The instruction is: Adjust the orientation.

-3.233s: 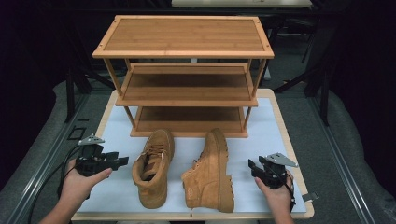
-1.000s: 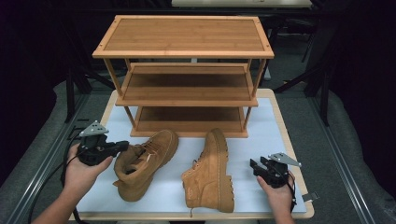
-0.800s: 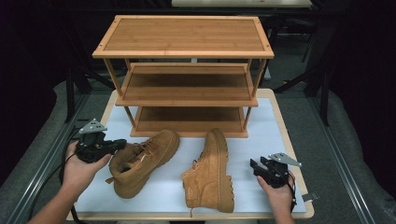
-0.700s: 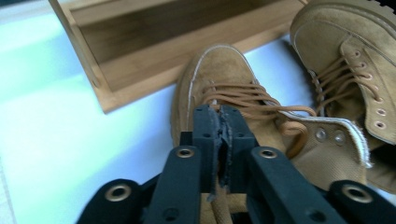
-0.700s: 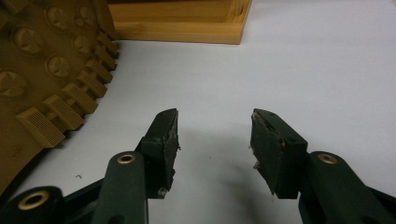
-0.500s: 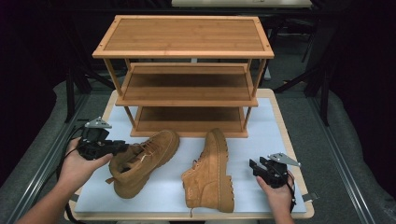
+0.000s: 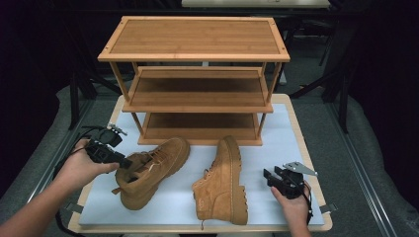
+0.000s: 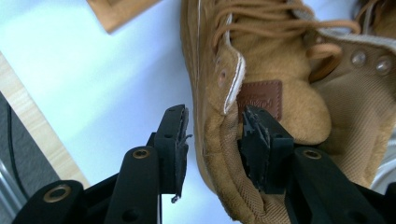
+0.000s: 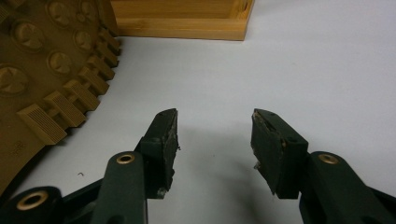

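Left gripper [image 8: 212,140], jaws just opening, straddling collar of tan suede boot [image 7: 148,170]; right gripper [image 9: 214,140] spread wide, resting beside second boot [image 7: 222,185].

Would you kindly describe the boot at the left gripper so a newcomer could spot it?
On the white mat before the bamboo shoe rack lie two tan boots. It is the left boot, angled, laces showing, collar between the left gripper; its neighbour lies on its side.
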Demonstrator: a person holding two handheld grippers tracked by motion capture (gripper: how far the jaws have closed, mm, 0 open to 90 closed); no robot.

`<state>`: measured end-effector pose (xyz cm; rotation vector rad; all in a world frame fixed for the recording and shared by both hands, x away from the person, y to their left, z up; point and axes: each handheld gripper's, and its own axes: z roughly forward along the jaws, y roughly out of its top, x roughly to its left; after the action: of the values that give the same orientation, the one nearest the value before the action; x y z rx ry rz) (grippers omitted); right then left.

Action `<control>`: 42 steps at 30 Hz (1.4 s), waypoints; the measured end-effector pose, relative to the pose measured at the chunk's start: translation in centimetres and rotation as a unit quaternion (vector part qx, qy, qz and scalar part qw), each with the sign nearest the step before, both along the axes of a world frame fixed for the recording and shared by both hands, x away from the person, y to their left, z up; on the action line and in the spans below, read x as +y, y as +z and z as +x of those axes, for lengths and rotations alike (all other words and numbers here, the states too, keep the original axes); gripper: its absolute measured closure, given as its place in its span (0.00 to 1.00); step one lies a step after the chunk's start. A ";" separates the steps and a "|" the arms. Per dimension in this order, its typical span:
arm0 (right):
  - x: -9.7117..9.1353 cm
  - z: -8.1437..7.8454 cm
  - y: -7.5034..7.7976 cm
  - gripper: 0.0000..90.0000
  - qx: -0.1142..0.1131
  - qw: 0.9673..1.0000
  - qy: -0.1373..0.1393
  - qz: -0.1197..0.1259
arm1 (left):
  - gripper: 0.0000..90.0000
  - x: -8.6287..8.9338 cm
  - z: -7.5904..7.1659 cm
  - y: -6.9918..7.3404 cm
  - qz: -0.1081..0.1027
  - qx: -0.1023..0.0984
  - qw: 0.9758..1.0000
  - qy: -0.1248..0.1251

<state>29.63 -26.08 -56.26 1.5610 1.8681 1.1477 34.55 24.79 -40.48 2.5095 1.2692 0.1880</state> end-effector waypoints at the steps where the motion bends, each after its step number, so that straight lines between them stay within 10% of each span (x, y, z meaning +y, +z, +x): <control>1: 0.0 0.0 0.0 0.56 0.000 1.000 0.000 0.000 | 0.68 -0.2 0.3 -0.2 0.006 0.018 1.000 -0.003; 15: 0.1 0.0 -0.1 0.55 0.005 1.000 0.005 -0.002 | 0.76 -1.1 1.6 -2.1 0.047 0.114 0.992 0.025; 42: 0.1 0.1 -0.1 0.55 0.009 1.000 0.004 -0.002 | 0.85 -1.1 2.3 -2.3 0.038 0.149 0.987 0.041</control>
<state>29.69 -25.97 -56.38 1.5685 1.8881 1.1374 36.80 23.71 -42.81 2.6233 1.5061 -0.1290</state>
